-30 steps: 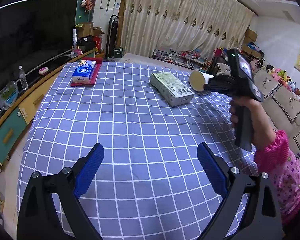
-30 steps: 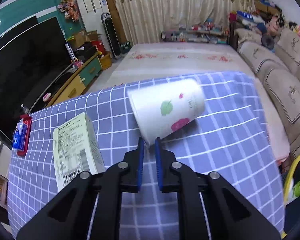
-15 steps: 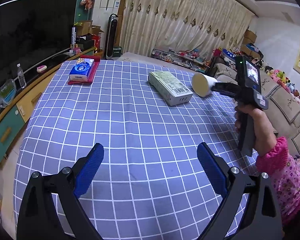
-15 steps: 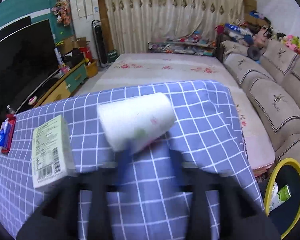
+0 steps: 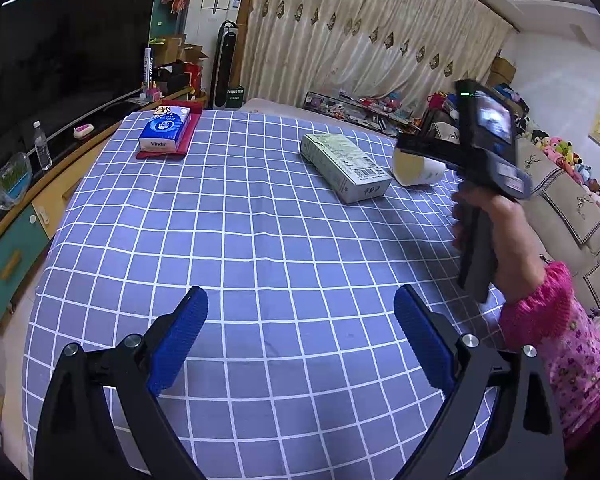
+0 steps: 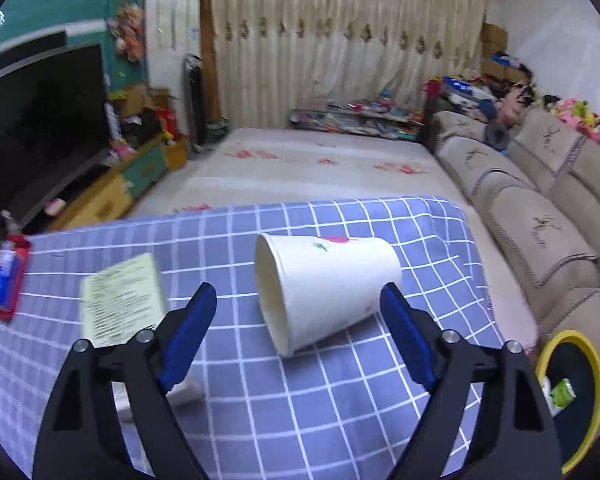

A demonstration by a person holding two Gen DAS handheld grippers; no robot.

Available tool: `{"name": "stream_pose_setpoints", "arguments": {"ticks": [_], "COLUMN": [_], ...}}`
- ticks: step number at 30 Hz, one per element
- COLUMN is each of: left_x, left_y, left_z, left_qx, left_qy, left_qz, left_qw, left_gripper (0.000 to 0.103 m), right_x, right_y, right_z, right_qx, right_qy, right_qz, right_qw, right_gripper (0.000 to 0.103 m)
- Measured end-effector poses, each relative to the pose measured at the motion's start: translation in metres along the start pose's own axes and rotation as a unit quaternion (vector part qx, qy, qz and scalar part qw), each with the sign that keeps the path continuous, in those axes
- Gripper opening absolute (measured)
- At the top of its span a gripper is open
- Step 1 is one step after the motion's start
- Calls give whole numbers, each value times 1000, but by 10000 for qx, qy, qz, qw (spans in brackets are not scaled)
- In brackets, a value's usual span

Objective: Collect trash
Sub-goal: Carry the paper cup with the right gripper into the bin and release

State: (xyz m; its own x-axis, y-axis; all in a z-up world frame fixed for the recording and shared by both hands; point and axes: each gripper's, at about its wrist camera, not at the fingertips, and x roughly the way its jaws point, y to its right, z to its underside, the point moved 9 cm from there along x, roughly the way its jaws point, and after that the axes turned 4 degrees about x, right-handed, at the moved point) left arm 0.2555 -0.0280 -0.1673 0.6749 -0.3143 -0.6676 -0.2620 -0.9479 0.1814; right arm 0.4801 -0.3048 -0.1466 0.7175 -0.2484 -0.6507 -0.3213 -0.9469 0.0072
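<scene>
The paper cup (image 6: pixel 324 284) has left my right tool (image 6: pixel 298 320): a second ago the tool was pinched shut on its rim, and now the cup lies on its side on the checked worktop (image 6: pixel 340 408), mouth toward the camera. The jaws have just been opening and stand wide, the cup sitting between and just beyond the blue pads (image 6: pixel 188 332) with no pad pressing it. I read this as a drop or a re-grip, so the cup is not yet collected.

Beside the cup, on its mouth side, lies the pale green carton (image 5: pixel 346 166), also likely trash. On the cup's base side, off the worktop's edge and lower down, stands the yellow-rimmed bin (image 6: pixel 572 396) with something green already in it. Well beyond the carton sits a tissue pack (image 5: pixel 166 126) on a red mat.

My left tool (image 5: pixel 300 336) hangs wide open over bare cloth, holding nothing.

The bin is cut off by the frame edge. The carton is blurred in the right view. In the left view the right tool's body hides part of the cup.
</scene>
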Motion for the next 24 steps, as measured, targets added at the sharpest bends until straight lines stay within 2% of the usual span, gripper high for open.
{"name": "stream_pose_setpoints", "arguments": {"ticks": [2,3,4,5,6,7,8,11,15,19,21,24], "left_x": [-1,-1,-2,-3,-4,-4,-4,-4,-4,-4,-4,-2], "left_y": [-2,-4,-5,-7,-8,-9,-9,-11,-5,3,11,26], "left_z": [0,0,0,0,-1,-1,-1,-1,0,-1,-4,-10], "left_qx": [-17,-29,-37,-40,-44,-49,-50,-43,-3,53,148,317], "left_qy": [2,8,21,33,36,32,24,35,36,42,56,64], "left_qz": [6,11,15,15,13,16,25,32,55,100,120,145], "left_qw": [10000,10000,10000,10000,10000,10000,10000,10000,10000,9999,9998,9994], "left_gripper": [93,93,93,93,93,93,93,93,93,93,93,93], "right_x": [17,21,26,30,32,33,35,30,-9,-51,-71,-89], "right_y": [0,1,4,9,12,17,22,36,52,78,102,157], "right_z": [1,2,4,5,5,5,6,6,10,21,28,44], "right_qx": [-128,-186,-239,-165,-145,-168,-137,27,153,171,223,336], "right_qy": [-76,-81,-128,-236,-273,-287,-369,-410,-366,-385,-364,-460], "right_qz": [370,503,641,608,638,701,639,368,-340,-814,-860,-613], "right_qw": [9992,9985,9976,9977,9975,9970,9972,9985,9986,9958,9954,9965], "right_gripper": [77,71,52,33,26,12,4,3,3,3,3,3]}}
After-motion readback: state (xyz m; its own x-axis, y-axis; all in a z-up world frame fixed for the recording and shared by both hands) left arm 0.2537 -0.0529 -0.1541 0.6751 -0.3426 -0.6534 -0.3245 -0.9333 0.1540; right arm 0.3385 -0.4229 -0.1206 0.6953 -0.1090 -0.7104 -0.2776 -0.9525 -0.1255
